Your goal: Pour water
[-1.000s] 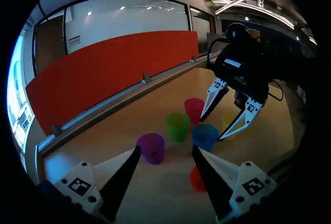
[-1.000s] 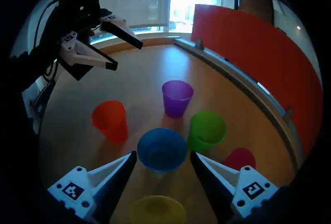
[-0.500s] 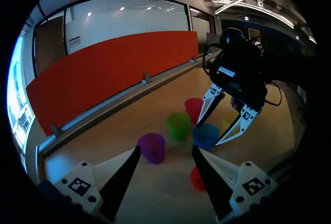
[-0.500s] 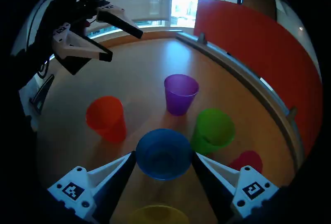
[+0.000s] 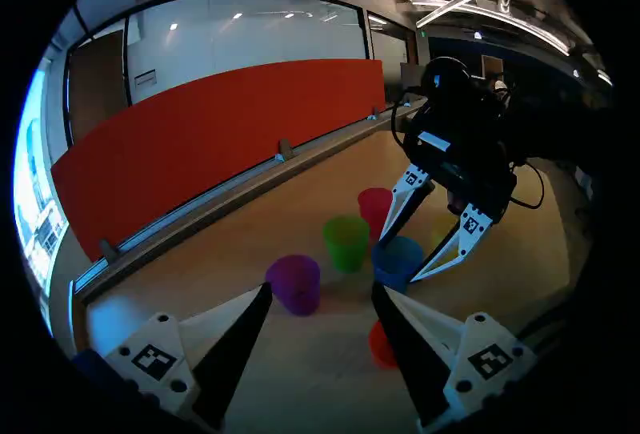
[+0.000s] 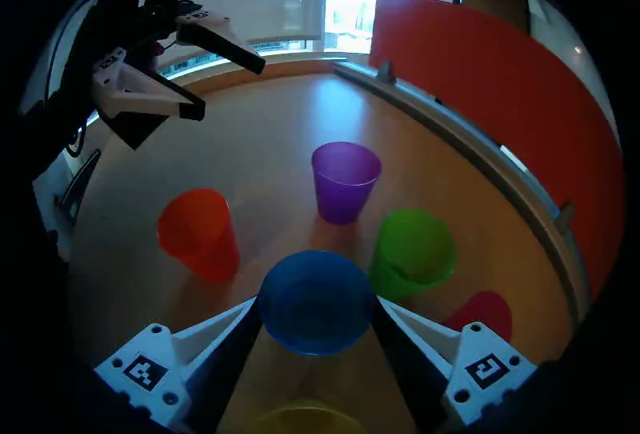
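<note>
Two tongs, both apart.
My right gripper (image 6: 316, 306) straddles the blue cup (image 6: 314, 318), ready to clamp; left gripper (image 5: 321, 288) hangs empty.

I hold my left gripper (image 5: 320, 296) tilted slightly downward, its fingers spread wide apart. My right gripper (image 5: 400, 258) (seen across in the left gripper view) angles steeply downward, fingers likewise parted wide.
</note>
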`<action>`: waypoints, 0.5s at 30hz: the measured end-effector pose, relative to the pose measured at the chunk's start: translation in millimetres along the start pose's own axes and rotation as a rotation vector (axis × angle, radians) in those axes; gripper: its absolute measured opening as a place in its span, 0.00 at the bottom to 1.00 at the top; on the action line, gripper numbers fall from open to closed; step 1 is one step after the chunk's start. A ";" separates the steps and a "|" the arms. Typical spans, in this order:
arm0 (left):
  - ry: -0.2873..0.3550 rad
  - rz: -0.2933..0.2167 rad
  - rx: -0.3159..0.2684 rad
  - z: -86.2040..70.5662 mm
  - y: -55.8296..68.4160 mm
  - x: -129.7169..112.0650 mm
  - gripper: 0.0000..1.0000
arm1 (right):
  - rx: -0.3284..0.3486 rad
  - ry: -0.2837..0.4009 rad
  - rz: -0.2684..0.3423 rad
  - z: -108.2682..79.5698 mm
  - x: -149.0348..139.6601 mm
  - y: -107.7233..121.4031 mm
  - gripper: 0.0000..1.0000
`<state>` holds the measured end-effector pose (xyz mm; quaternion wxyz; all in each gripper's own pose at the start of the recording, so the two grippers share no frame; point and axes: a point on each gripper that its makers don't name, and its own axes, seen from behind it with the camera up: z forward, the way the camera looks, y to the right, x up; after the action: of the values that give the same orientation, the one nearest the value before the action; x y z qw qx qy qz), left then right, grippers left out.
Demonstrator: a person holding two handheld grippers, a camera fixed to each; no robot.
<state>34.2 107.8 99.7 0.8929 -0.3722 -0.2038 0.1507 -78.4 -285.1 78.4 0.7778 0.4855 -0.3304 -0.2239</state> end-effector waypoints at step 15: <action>0.002 0.007 0.006 1.1 0.2 2.5 0.92 | 0.011 0.030 0.015 -3.8 -0.6 -4.2 0.94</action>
<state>35.8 109.6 100.9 0.8937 -0.3702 -0.2012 0.1544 -76.2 -284.2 73.3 0.7815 0.4907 -0.3238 -0.2088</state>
